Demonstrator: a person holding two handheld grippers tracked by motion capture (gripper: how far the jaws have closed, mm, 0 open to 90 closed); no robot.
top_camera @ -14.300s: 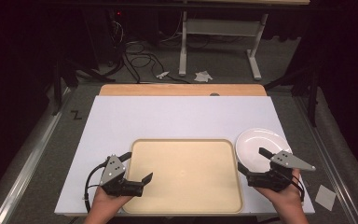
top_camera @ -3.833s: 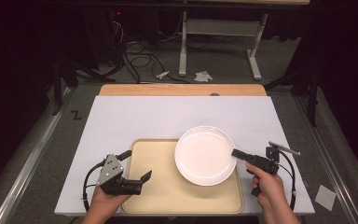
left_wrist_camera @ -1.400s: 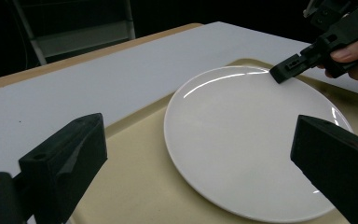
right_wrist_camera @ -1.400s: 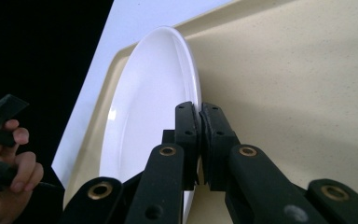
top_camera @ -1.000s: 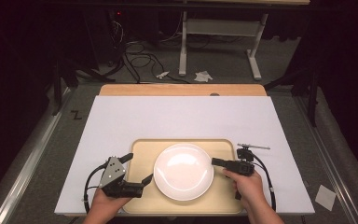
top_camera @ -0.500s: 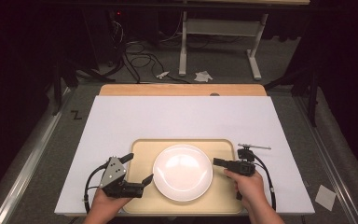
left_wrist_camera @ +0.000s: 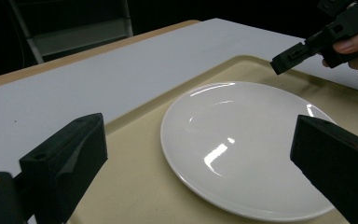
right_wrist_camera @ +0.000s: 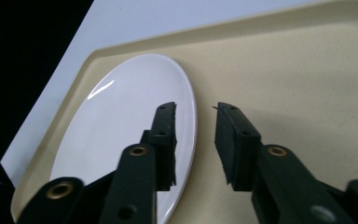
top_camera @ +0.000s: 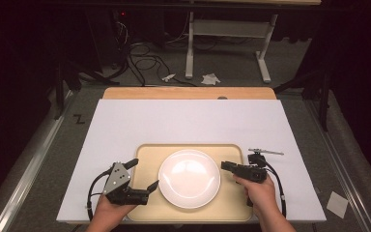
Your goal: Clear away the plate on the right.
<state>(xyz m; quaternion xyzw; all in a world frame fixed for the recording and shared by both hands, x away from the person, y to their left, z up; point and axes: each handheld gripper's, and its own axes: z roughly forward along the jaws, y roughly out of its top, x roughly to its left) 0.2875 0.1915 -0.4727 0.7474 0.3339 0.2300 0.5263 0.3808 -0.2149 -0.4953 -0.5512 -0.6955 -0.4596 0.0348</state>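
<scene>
A round white plate lies flat in the middle of a beige tray near the table's front edge. My right gripper is at the plate's right rim. In the right gripper view its jaws have just been opening: the plate's rim runs through the gap, untouched by the pads, with the tray below. My left gripper hovers open over the tray's front left corner. In the left gripper view the plate lies beyond its wide jaws, and the right gripper shows at upper right.
The tray rests on a white table top with a wooden strip along its far edge. Beyond it, on the dark floor, are cables and a desk frame. A paper scrap lies on the floor at right.
The plate came from the table's right side into the tray, carried by the right gripper. Over the last second both hands have kept still and the plate has stayed put.
</scene>
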